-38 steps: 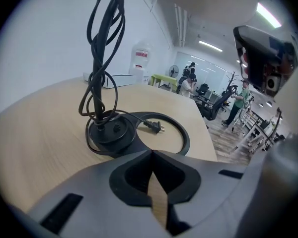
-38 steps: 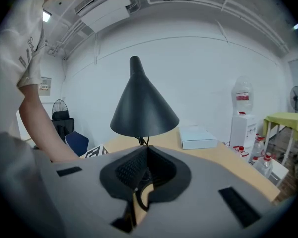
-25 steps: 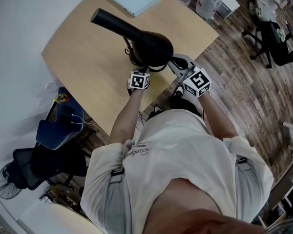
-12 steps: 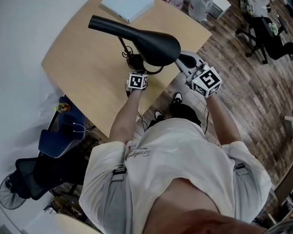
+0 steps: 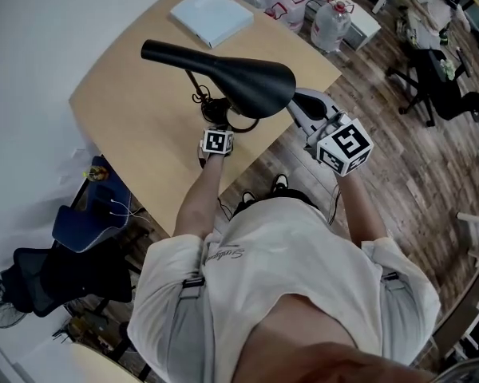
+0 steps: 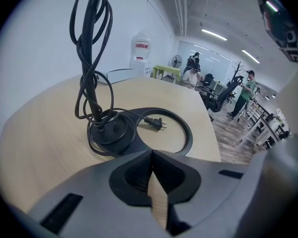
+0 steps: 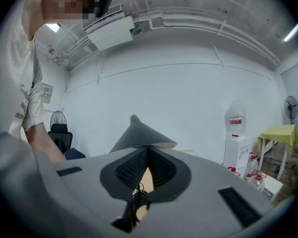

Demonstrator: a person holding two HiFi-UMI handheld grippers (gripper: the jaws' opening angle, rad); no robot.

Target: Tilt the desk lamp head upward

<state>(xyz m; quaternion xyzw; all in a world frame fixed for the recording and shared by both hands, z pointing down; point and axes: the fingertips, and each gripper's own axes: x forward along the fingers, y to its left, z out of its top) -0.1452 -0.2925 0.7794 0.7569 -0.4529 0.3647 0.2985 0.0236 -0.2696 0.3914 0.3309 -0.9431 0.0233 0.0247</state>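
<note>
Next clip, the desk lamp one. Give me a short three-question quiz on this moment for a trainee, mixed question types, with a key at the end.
1. Fill in: the left gripper, jaws together, is down by the lamp's ring-shaped ____ on the table.
2. Which gripper is shut on the rim of the lamp head?
A) left gripper
B) right gripper
C) neither
3. True or false: the lamp's plug is pushed into a wall socket.

Key
1. base
2. B
3. False: the plug lies loose on the table inside the base ring.
</note>
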